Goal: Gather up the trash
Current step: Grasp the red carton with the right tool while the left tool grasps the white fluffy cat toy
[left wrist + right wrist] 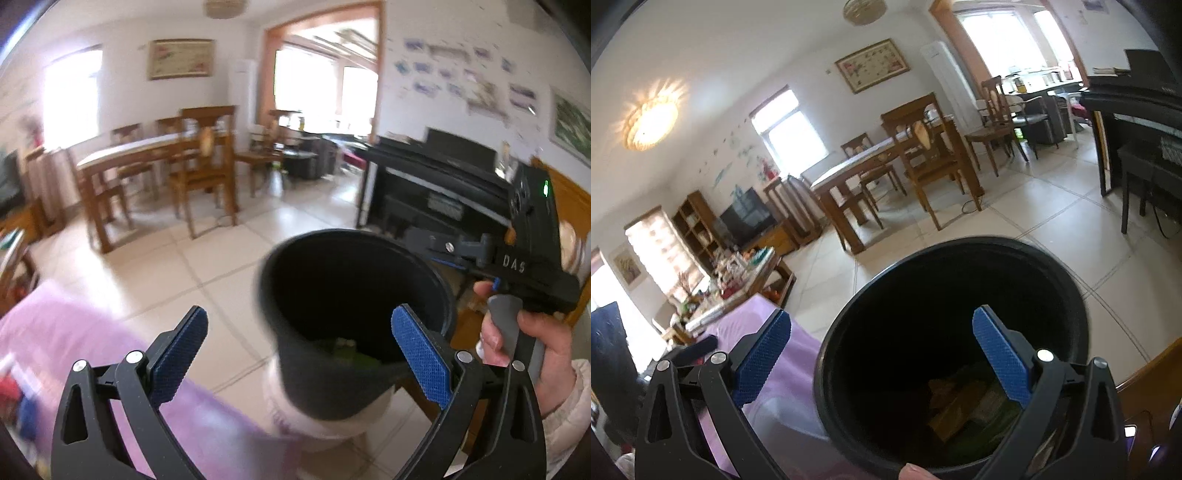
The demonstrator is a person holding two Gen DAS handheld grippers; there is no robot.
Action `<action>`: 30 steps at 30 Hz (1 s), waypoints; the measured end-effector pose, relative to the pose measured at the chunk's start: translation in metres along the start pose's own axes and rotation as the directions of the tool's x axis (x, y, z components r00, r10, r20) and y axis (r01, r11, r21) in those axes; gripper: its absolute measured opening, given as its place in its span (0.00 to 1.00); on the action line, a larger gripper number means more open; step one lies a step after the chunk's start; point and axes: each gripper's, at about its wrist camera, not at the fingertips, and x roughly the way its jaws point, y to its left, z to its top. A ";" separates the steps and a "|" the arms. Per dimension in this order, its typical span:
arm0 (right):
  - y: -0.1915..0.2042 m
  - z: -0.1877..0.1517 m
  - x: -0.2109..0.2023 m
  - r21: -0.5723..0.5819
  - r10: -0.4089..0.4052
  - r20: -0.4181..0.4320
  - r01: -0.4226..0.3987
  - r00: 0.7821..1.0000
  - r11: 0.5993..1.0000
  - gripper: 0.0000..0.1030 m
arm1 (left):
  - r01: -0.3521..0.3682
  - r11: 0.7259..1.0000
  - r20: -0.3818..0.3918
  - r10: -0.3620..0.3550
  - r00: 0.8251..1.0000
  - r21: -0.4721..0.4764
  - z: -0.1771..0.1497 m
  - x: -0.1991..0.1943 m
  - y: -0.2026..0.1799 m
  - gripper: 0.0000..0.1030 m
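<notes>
A black round bin (351, 277) stands just ahead of both grippers, its mouth facing up. Green and yellowish wrappers (960, 406) lie at its bottom, and a green scrap (354, 354) shows in the left wrist view. My left gripper (299, 350) is open over the near rim, with nothing between its blue pads (181, 354). My right gripper (882, 354) is also open above the bin (923, 306), holding nothing. A hand (524, 339) grips the other tool's handle at the right. A fingertip (916, 470) shows at the bottom edge.
A purple cloth (74, 332) covers a surface left of the bin. Beyond the tiled floor (1052, 221) stand a wooden dining table with chairs (886, 162) and a black piano (443, 184). A cluttered low table (738, 273) and a TV (746, 218) are at far left.
</notes>
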 end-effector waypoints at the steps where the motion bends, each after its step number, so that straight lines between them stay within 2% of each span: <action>1: 0.005 -0.003 0.002 -0.011 0.002 -0.013 -0.002 1.000 1.000 0.95 | -0.034 0.999 0.006 0.035 0.999 -0.040 -0.007 -0.017 0.017 0.95; 3: 0.018 -0.010 0.011 -0.035 0.012 -0.051 -0.014 0.999 0.999 0.95 | -0.088 0.991 0.010 0.090 0.996 -0.098 -0.019 -0.045 0.045 0.95; 4: 0.025 -0.013 0.015 -0.045 0.018 -0.068 -0.021 0.998 0.999 0.95 | -0.140 0.979 0.010 0.143 0.990 -0.147 -0.030 -0.066 0.066 0.95; 7: 0.055 -0.027 0.033 -0.085 0.052 -0.129 -0.064 0.990 0.994 0.95 | -0.231 0.944 0.015 0.241 0.970 -0.238 -0.054 -0.114 0.111 0.95; 11: 0.103 -0.047 0.058 -0.150 0.109 -0.212 -0.143 0.971 0.978 0.95 | -0.375 0.866 -0.004 0.396 0.918 -0.332 -0.089 -0.176 0.165 0.95; 13: 0.129 -0.055 0.069 -0.177 0.141 -0.247 -0.188 0.959 0.966 0.95 | -0.443 0.820 -0.044 0.460 0.887 -0.363 -0.107 -0.198 0.190 0.95; 15: 0.160 -0.062 0.082 -0.205 0.180 -0.286 -0.244 0.941 0.948 0.95 | -0.472 0.789 -0.098 0.475 0.875 -0.393 -0.121 -0.207 0.214 0.95; 16: 0.173 -0.064 0.086 -0.213 0.196 -0.299 -0.265 0.934 0.940 0.95 | -0.469 0.778 -0.131 0.459 0.879 -0.418 -0.128 -0.208 0.227 0.95; 19: 0.217 -0.076 0.101 -0.242 0.250 -0.343 -0.343 0.905 0.908 0.95 | -0.409 0.784 -0.171 0.373 0.912 -0.467 -0.138 -0.201 0.249 0.95; 24: 0.279 -0.084 0.135 -0.303 0.291 -0.408 -0.429 0.865 0.851 0.95 | -0.346 0.764 -0.192 0.288 0.938 -0.544 -0.148 -0.188 0.276 0.94; 26: 0.299 -0.088 0.154 -0.312 0.285 -0.448 -0.447 0.847 0.838 0.95 | -0.302 0.759 -0.184 0.240 0.953 -0.577 -0.155 -0.181 0.280 0.81; 27: 0.307 -0.091 0.162 -0.321 0.282 -0.465 -0.456 0.839 0.830 0.95 | -0.292 0.755 -0.178 0.231 0.956 -0.588 -0.158 -0.180 0.282 0.77; 29: 0.321 -0.095 0.174 -0.359 0.269 -0.485 -0.470 0.832 0.806 0.95 | -0.267 0.757 -0.149 0.223 0.963 -0.596 -0.163 -0.181 0.283 0.60; 30: 0.330 -0.100 0.181 -0.387 0.258 -0.499 -0.479 0.827 0.788 0.95 | -0.247 0.754 -0.131 0.211 0.969 -0.609 -0.165 -0.184 0.283 0.56</action>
